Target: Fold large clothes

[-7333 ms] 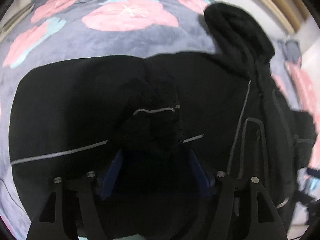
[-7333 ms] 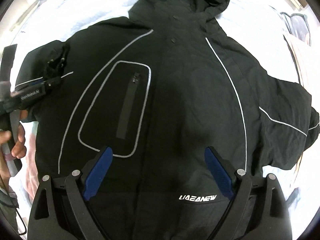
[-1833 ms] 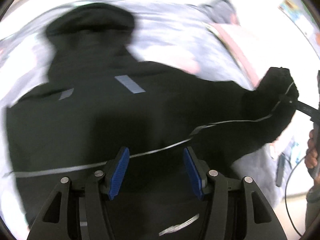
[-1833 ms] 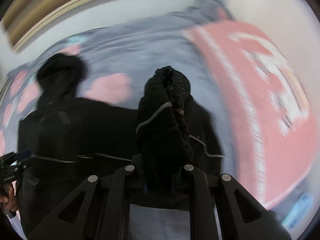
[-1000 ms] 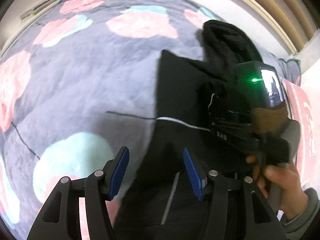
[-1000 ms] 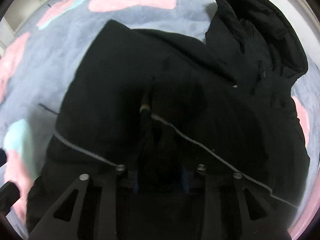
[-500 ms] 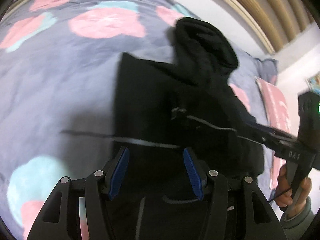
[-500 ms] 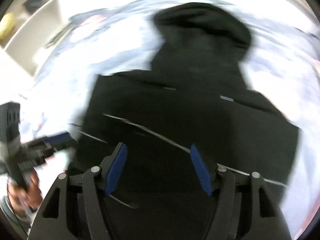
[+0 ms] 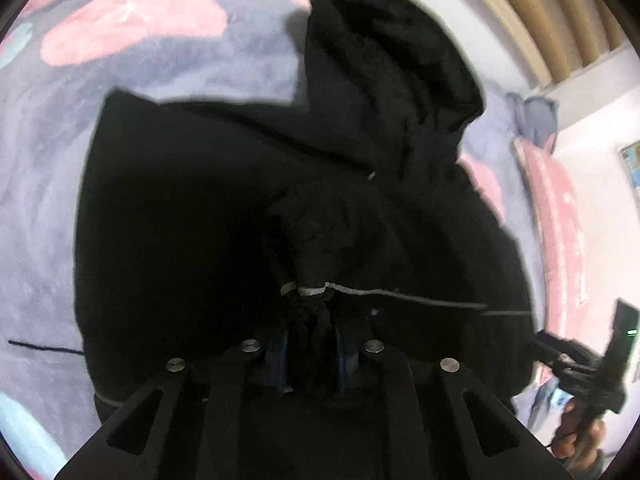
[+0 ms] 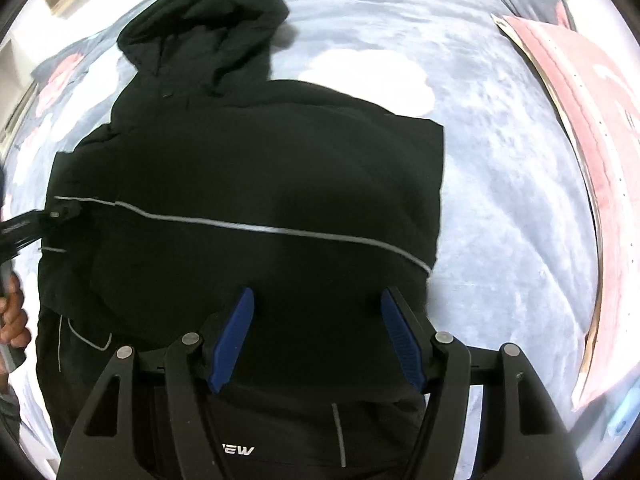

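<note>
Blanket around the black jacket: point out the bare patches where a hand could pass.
Bare blanket lies between the jacket and the pink pillow, and beside the hood. In the left wrist view, it is free left of the jacket. The middle is crowded: jacket and both tongs.

Both wrist views steeply downward, close over black jacket [image 9: 192, 208] on bed; jacket shared

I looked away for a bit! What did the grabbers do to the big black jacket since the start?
Both sleeves got folded in across the jacket. The right gripper let go of its sleeve and is open. The left gripper has just closed, pinching black fabric. The jacket stays front up on the blanket, hood at the top.
</note>
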`<state>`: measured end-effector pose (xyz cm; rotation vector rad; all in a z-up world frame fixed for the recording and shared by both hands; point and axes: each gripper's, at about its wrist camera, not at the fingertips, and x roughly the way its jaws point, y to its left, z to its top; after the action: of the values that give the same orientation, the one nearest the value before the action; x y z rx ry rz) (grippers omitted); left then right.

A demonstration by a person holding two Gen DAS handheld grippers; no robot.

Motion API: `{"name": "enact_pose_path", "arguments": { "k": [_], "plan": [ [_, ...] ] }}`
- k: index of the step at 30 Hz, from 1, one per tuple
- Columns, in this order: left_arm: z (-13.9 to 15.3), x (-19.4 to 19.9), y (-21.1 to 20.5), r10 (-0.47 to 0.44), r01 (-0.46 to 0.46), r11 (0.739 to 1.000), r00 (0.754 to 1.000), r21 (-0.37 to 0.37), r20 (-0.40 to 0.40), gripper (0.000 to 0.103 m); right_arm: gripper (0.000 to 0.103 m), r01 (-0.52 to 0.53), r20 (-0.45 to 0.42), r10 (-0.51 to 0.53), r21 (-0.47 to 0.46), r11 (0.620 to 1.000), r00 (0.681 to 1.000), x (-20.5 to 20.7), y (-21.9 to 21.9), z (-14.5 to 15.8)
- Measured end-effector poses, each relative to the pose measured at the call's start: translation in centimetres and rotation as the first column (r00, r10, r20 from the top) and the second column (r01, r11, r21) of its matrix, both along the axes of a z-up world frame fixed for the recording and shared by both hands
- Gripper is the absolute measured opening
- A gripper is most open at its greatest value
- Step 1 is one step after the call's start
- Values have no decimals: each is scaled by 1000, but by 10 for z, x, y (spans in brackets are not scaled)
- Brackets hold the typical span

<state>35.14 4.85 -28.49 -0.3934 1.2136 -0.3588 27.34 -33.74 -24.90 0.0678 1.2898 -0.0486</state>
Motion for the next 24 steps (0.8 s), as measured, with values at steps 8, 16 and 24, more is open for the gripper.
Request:
{"name": "enact_pose_path", "arguments": {
  "k": [8, 16, 24],
  "plan": [
    [44, -39, 76, 125, -124, 991, 992, -50, 16, 17, 69, -49, 30, 48, 31, 998, 998, 25, 26, -4],
    [-37, -44, 77, 154, -152, 988, 977, 24, -148, 22, 73, -94, -47, 88, -124, 988, 995, 55, 63, -69],
    [21, -58, 92, 118, -117, 993, 990, 25, -76, 28, 75, -91, -15, 91, -47, 995, 996, 45, 60, -37]
  ]
}}
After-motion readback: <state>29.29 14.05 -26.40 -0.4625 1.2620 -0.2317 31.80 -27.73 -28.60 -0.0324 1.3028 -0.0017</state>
